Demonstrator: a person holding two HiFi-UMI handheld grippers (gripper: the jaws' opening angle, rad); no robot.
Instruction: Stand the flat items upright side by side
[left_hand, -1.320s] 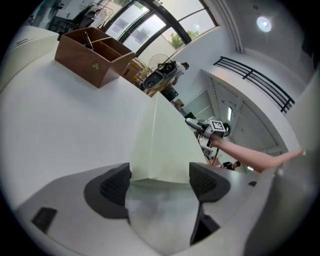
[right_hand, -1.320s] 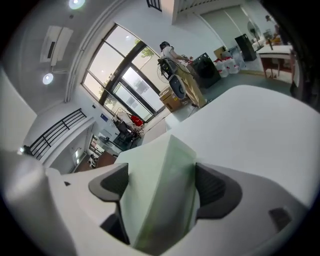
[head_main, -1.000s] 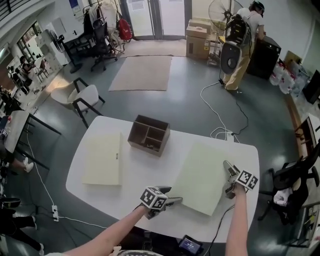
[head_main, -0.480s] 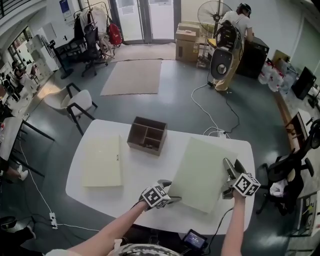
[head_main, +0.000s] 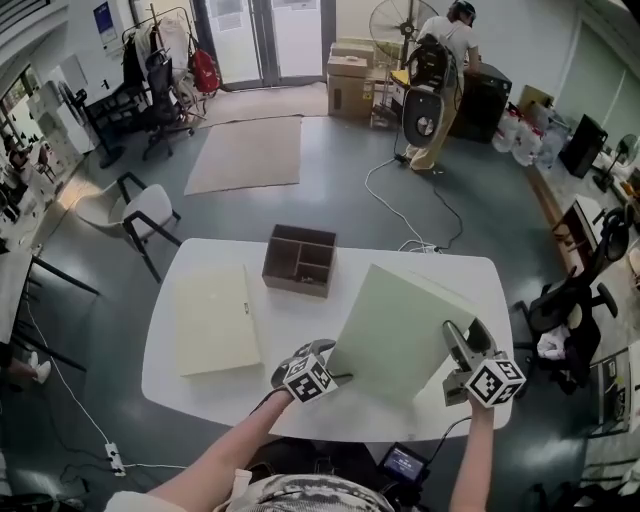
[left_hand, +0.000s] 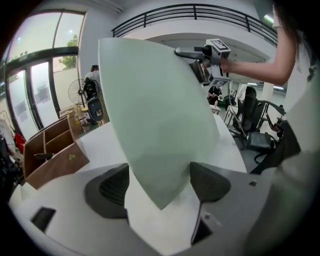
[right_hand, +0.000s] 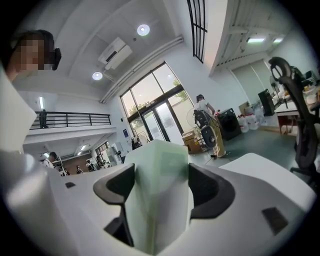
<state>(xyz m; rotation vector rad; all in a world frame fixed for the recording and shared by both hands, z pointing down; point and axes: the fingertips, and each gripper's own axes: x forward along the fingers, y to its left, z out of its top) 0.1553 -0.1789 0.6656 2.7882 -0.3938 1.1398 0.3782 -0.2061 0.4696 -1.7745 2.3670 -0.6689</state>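
Panel (head_main: 395, 330) tilted up near box (head_main: 300, 260); right fingers (right_hand: 207, 190) closing on it, left fingers (left_hand: 115, 187) apart.

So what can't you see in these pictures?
- Table under the raised board: head view, the board covers it.
- Inside the box: head view, too small; left gripper view, seen sideways, its walls hide it.
- Under the flat board: head view, it lies on the table.
- Raised board's near edge: right gripper view, blurred, too close.
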